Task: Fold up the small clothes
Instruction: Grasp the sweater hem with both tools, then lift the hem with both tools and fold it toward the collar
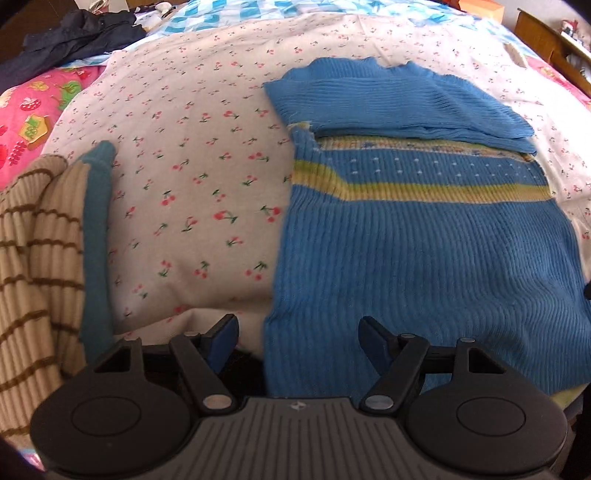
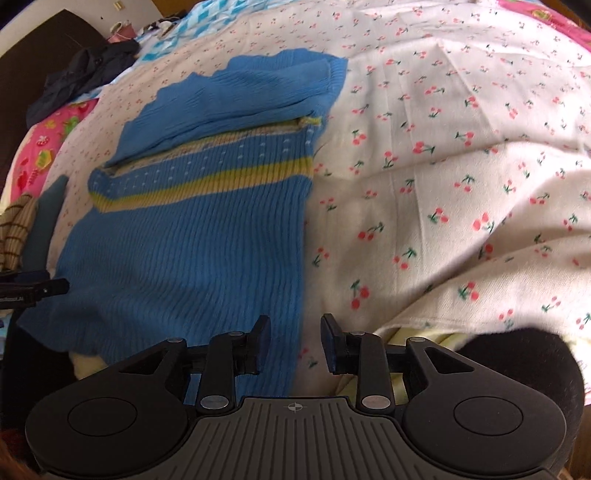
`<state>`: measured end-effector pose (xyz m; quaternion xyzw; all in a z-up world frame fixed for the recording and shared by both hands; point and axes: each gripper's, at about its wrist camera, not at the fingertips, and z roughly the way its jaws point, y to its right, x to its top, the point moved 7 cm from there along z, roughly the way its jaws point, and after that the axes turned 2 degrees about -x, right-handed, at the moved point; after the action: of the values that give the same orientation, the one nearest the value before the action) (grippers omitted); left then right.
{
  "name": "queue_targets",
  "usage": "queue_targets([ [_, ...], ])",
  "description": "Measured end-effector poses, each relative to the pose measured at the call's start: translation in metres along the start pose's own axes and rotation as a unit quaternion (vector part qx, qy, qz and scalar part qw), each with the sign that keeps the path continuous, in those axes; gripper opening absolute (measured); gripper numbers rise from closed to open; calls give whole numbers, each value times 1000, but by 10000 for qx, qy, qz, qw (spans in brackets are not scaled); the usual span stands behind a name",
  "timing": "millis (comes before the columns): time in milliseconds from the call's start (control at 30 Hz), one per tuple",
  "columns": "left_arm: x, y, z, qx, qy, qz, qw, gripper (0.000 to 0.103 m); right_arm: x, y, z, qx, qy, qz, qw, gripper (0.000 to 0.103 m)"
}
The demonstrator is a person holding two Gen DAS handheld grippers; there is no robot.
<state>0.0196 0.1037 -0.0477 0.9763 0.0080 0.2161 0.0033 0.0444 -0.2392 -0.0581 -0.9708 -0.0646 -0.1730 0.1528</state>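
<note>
A blue ribbed knit sweater (image 1: 424, 251) with a yellow-green stripe lies flat on the cherry-print sheet (image 1: 192, 177). Its sleeves are folded across the top. It also shows in the right wrist view (image 2: 192, 236). My left gripper (image 1: 297, 339) is open and empty, straddling the sweater's near left hem corner. My right gripper (image 2: 295, 339) is open and empty, straddling the sweater's near right edge. The left gripper's side (image 2: 33, 290) shows at the left edge of the right wrist view.
A beige striped garment with a teal edge (image 1: 48, 251) lies left of the sweater. Dark clothes (image 1: 81, 33) sit at the far left. A pink printed blanket (image 1: 33, 122) and a blue checked cloth (image 1: 229, 14) border the sheet. A wooden bed frame (image 1: 546, 40) is far right.
</note>
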Motion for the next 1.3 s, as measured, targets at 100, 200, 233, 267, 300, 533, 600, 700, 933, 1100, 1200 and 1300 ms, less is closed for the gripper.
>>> queue_targets([
  [100, -1, 0, 4, -89, -152, -23, 9998, 75, -9, -2, 2, 86, -224, -16, 9997, 30],
  [200, -2, 1, 12, -304, -354, -34, 9989, 71, -16, -1, 4, 120, -388, -24, 9992, 30],
  [233, -2, 1, 13, -335, -393, -20, 9987, 68, -18, -1, 4, 152, -434, 15, 9989, 30],
  [267, -1, 1, 14, -381, -440, -23, 9983, 67, -19, 0, 6, 181, -473, 56, 9987, 30],
  [300, -1, -1, 15, -441, -487, -58, 9978, 65, -20, 1, 6, 213, -492, 101, 9985, 30],
  [533, -5, -12, 12, -800, -621, -269, 9945, 37, -26, 4, 9, 656, -614, 519, 9946, 15],
  [600, -7, -13, 12, -947, -621, -426, 9927, 28, -26, 7, 7, 798, -530, 694, 9930, 12],
  [700, -7, -15, 11, -1116, -560, -651, 9900, 20, -25, 9, 3, 1048, -352, 973, 9891, 11],
  [933, -1, -18, 8, -1866, -292, -1371, 9724, 14, -4, 0, -15, 1714, 406, 1425, 9740, 8],
  [1100, 28, -9, 3, -2733, 165, -1977, 9412, 13, 36, -10, -30, 2410, 1220, 1932, 9433, 8],
  [1200, 64, -5, -2, -3293, 580, -2234, 9156, 13, 74, -13, -38, 2686, 1683, 2051, 9260, 8],
  [1300, 110, -10, -2, -3606, 1042, -2500, 8925, 12, 123, -8, -41, 2723, 2149, 2131, 9134, 8],
])
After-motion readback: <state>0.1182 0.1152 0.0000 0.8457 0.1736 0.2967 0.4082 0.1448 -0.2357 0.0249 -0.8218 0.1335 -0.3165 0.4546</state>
